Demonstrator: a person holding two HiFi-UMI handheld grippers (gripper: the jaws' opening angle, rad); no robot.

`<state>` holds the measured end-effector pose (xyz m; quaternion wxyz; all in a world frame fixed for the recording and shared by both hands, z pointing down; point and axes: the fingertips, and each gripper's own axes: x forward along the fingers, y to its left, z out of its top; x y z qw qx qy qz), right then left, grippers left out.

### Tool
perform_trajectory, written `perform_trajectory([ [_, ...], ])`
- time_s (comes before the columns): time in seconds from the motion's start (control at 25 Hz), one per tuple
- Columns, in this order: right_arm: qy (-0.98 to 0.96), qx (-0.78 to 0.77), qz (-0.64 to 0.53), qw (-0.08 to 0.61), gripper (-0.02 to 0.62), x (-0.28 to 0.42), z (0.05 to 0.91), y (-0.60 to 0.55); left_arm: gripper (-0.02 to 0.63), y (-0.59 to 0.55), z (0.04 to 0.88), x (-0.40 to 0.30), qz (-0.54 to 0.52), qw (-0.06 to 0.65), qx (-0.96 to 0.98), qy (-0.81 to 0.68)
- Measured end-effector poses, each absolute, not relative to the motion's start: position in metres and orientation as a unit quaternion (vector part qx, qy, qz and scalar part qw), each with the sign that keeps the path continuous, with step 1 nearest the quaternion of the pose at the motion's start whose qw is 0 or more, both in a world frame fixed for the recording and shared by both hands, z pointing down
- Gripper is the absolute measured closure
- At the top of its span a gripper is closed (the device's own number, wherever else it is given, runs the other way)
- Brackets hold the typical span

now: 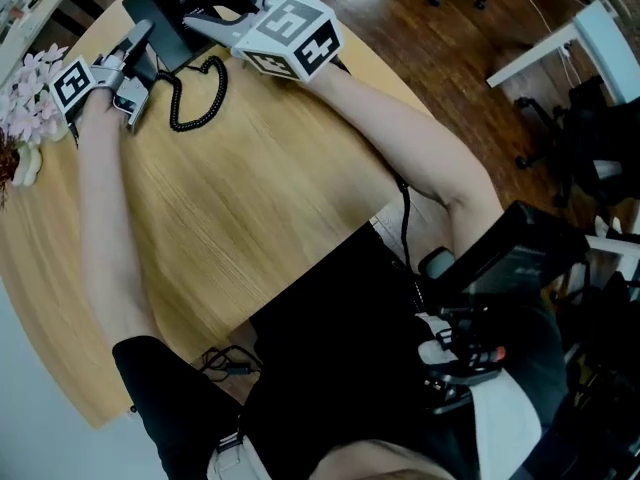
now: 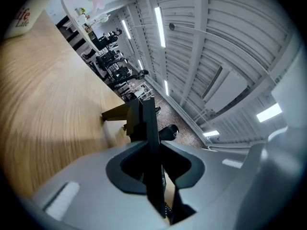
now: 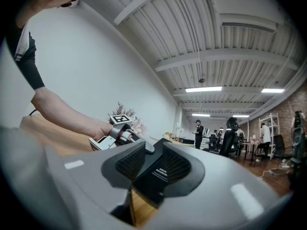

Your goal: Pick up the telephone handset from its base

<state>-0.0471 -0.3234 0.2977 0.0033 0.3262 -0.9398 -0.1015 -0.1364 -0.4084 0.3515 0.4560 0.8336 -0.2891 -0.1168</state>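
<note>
The left gripper (image 1: 140, 46) squeezes the handset (image 2: 146, 123) between its jaws. The right gripper (image 1: 200, 16) holds the base (image 3: 160, 174). Next, the handset should be lifted.

The black handset (image 2: 146, 123) stands edge-on, pinched between the left gripper's (image 2: 154, 155) jaws, at the left side of the flat black base (image 1: 160, 13) — its coiled cord (image 1: 200, 93) lies looped on the wooden table (image 1: 250, 198).
</note>
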Motion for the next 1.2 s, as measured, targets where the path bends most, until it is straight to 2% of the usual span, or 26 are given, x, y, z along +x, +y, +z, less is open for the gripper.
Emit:
perform_trajectory([
  [0.32,-0.938,0.333,-0.095,0.002,0.48,-0.041,0.294,-0.322,0.529,-0.4,0.343,-0.143,-0.147,0.457,0.828,-0.288],
  [0.52,-0.94,0.325,-0.104,0.001,0.48,-0.039,0.295,-0.324,0.529,-0.401,0.335,-0.153,-0.158,0.43,0.838,-0.295],
  [1.2,-0.933,0.351,-0.073,-0.017,0.48,-0.023,0.3,-0.334,0.529,-0.356,0.286,-0.131,-0.196,0.426,0.846,-0.254],
])
